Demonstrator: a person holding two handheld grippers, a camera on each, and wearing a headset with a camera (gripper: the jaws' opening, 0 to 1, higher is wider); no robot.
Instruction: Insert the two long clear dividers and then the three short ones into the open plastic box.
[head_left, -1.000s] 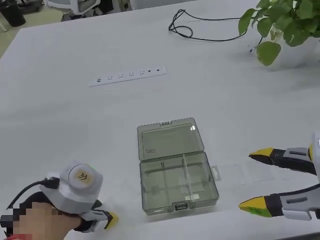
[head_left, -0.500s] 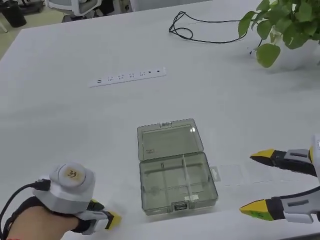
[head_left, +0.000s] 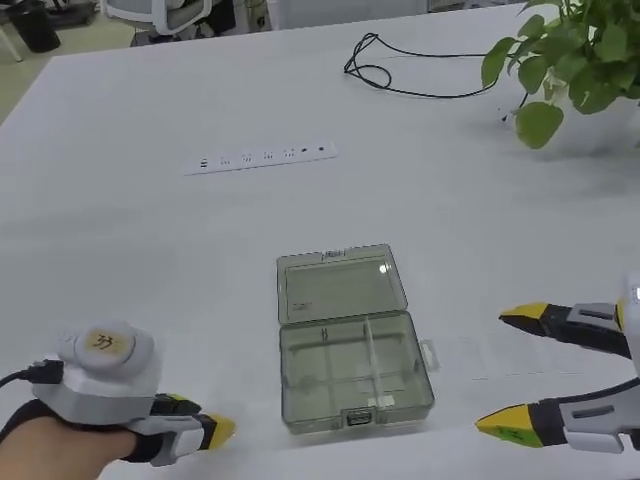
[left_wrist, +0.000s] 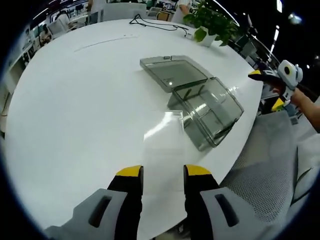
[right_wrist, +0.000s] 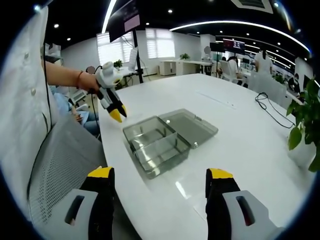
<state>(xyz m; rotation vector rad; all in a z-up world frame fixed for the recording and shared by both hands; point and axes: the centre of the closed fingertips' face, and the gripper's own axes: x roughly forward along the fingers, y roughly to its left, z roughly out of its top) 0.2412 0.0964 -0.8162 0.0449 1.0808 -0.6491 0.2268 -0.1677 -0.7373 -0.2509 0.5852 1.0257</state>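
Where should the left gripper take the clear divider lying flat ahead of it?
Probably at its near short edge, approached low along the table by the left gripper. The clear divider lies flat and thin, with that edge facing the open jaws.

White surface (head_left: 120, 250), head view. Centre-front: open plastic box (head_left: 290, 380), lid (head_left: 340, 285) laid flat on far side. Just R of box: clear dividers (head_left: 500, 357), flat. Far, L of centre: white power strip (head_left: 262, 157). Far edge: looped black cable (head_left: 385, 75). Far R: plant (head_left: 570, 60). Left gripper view: clear sheet (left_wrist: 162, 135) flat beside box.
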